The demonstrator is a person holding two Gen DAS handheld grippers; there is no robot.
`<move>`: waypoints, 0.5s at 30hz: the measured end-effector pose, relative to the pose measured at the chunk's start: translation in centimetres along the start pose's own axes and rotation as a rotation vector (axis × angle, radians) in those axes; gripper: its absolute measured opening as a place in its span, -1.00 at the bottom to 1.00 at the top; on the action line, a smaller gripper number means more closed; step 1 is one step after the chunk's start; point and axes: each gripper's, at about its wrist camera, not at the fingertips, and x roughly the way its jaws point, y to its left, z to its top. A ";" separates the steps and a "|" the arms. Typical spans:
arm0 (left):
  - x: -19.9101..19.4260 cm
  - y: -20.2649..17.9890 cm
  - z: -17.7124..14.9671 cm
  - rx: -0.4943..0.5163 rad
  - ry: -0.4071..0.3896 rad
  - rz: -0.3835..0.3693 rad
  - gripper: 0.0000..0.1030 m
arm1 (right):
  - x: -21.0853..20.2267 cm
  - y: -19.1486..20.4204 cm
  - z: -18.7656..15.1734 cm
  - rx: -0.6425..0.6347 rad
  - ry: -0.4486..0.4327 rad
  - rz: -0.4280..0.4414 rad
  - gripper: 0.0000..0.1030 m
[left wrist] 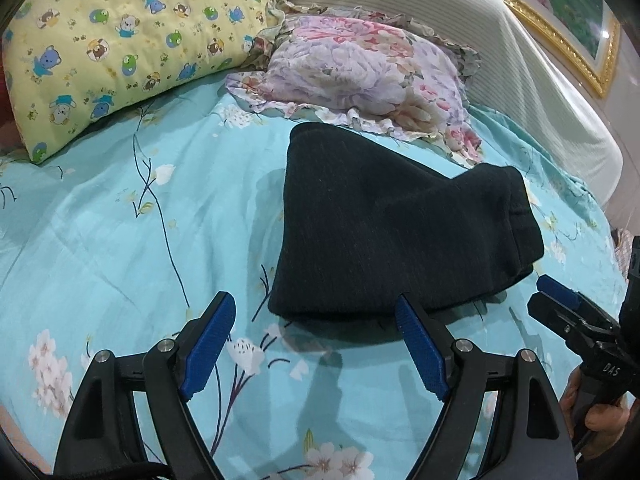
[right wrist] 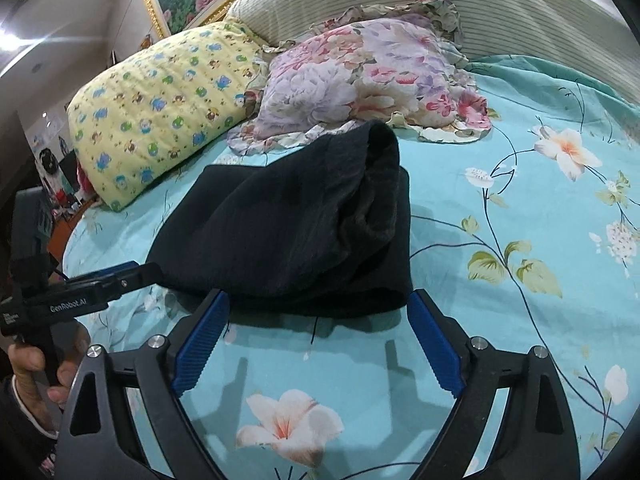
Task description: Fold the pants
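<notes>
Folded black pants (left wrist: pixel 396 232) lie as a compact bundle on a turquoise floral bedsheet (left wrist: pixel 120 240), near the middle of the bed. No box, basket or other vessel appears in either view; the bedsheet alone bears the pants. Beyond the bundle, a floral pillow (left wrist: pixel 360 76) lies just beside its far edge, and a yellow pillow printed with cartoon bears (left wrist: pixel 120 36) rests to the left of that. A ribbed pale headboard (left wrist: pixel 500 52) curves behind both, with a gilt picture frame (left wrist: pixel 560 28) above it.

The left gripper (left wrist: pixel 316 344) hangs over the sheet just short of the bundle's near edge, jaws spread wide and empty (its right blue pad overlaps the hem in the left wrist view; contact cannot be judged). The right gripper (right wrist: pixel 320 344) is likewise released, its blue pads flanking the near edge of the pants with nothing clasped between them. A hand (right wrist: pixel 36 376) grips the left gripper's handle at the lower left of the right wrist view.
</notes>
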 end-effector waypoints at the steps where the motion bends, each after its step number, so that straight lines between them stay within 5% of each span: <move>1: -0.2 -0.1 -0.2 0.007 -0.005 0.003 0.60 | -0.1 0.2 -0.2 -0.011 -0.002 -0.009 0.76; 15: -0.1 -1.6 -2.0 0.089 -0.007 0.067 0.64 | -0.3 2.4 -1.2 -0.137 -0.017 -0.055 0.77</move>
